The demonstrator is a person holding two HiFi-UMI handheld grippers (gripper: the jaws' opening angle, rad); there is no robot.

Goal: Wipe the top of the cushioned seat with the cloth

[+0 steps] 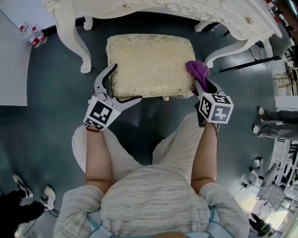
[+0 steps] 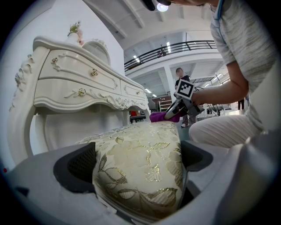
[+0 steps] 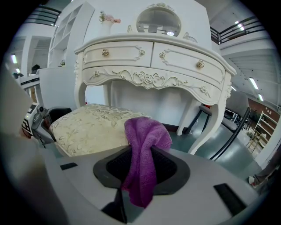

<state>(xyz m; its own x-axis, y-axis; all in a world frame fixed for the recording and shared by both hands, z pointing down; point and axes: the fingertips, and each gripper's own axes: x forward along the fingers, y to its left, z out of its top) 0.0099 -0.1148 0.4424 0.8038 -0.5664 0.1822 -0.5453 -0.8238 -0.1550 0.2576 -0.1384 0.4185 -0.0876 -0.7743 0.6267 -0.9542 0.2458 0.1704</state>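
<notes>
Head view: the cushioned seat sits on the floor in front of the dressing table, and the left gripper straddles its near-left corner while the right gripper brings the cloth to the near-right corner. Left gripper view: the jaws are spread wide, both pads against the padded corner. That's a sensible bracing hold, since the stool looks light enough to skid. Right gripper view: the jaws are pinched on a fold of the purple cloth. It looks soft, light and floppy, with the free bunch above the jaws likely best for wiping the yielding top.

No readable text, labels or numbers.
</notes>
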